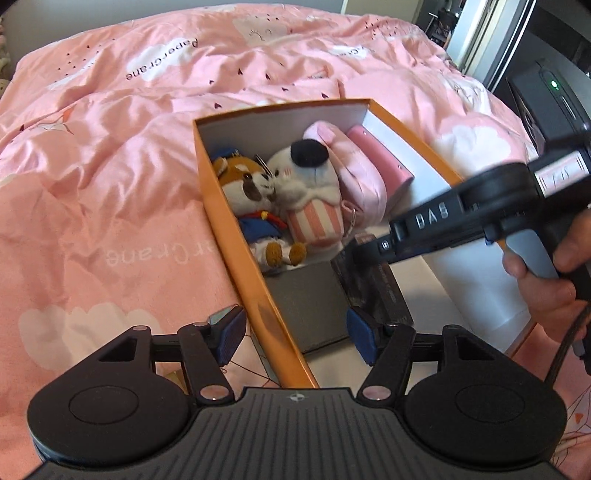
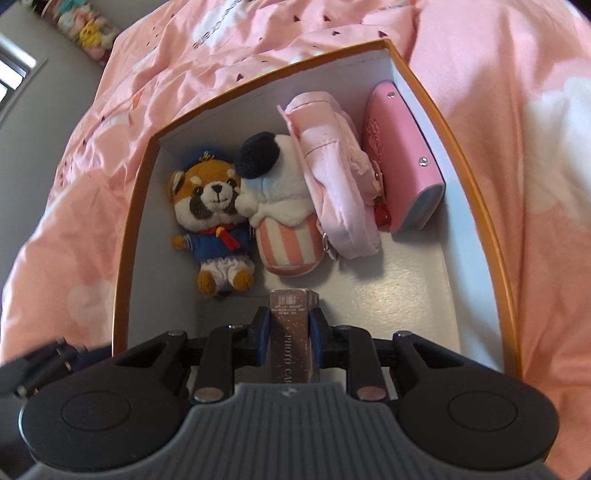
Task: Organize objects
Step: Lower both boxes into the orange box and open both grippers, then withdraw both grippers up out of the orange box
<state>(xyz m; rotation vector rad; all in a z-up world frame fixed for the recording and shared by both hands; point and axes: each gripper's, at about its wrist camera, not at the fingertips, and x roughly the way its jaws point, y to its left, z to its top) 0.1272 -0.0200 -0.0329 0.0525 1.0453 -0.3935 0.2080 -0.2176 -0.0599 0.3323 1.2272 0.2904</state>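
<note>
I am in a home bedroom. Below me spreads a bed under a rumpled pink duvet (image 1: 122, 155) printed with white clouds, tiny hearts and the words "Paper Crane". Pastel plush toys (image 2: 86, 31) line the grey wall by a window (image 2: 14, 70). An orange box (image 2: 476, 206) of soft toys sits on the bed.

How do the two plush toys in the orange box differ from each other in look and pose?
The red panda plush is orange-brown with a blue sailor suit and cap; the white plush has a black ear and a pink-striped cup body. In the right wrist view the red panda plush shows its face, while the white plush shows none. Both lie side by side, touching, on the floor of the orange box.
</note>
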